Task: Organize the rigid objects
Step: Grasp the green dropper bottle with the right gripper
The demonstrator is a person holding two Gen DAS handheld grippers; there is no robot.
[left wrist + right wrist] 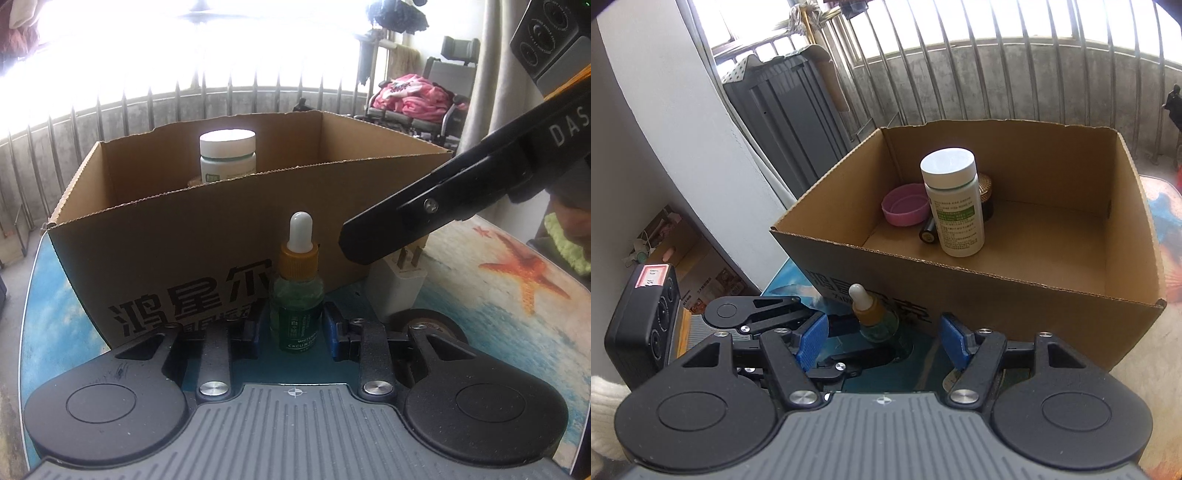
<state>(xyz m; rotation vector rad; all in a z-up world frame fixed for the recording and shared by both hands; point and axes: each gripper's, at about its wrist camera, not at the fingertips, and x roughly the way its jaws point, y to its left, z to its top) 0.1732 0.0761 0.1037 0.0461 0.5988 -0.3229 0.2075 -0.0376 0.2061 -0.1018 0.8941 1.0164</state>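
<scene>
The left tongs (293, 325) are standing narrowed around a green dropper bottle (296, 291), upright on the desk (480, 302) just in front of the cardboard box (166, 251); whether the pads are pressing it I cannot tell. The right tongs (882, 339) are hanging wide and empty near the box, where a white bottle (955, 206) is standing.

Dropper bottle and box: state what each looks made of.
Dropper bottle: clear green body, glass or hard plastic, hard to tell; glossy; white bulb looks like rubber, amber collar like plastic. Box: brown corrugated cardboard, matte, with ragged torn top edges.
</scene>
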